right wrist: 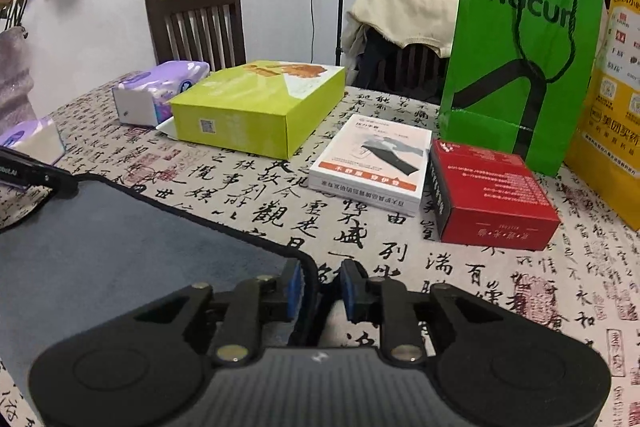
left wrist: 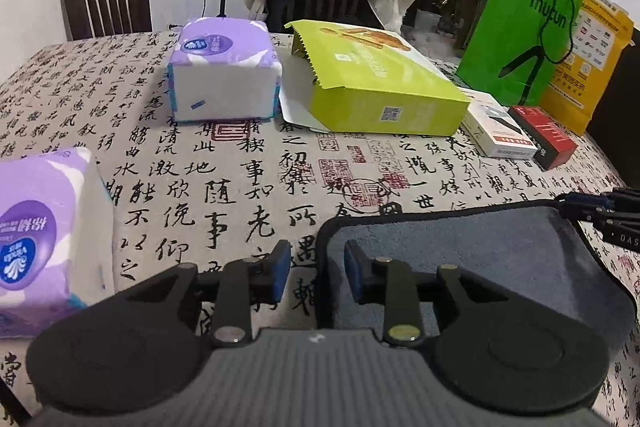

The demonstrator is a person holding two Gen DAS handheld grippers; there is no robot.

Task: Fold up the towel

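The grey towel [left wrist: 480, 255] lay flat on the calligraphy tablecloth [left wrist: 224, 179], its near part hidden behind both gripper bodies. The left gripper [left wrist: 318, 269] stood part-open, jaws straddling the towel's left edge; whether the pads touched it could not be determined. The right gripper [right wrist: 320, 289] was likewise part-open astride the right corner at 12 o'clock. Only the left view showed the whole near tissue pack [left wrist: 44, 243]; only the right view showed the vase [right wrist: 14, 75] at 9 o'clock.
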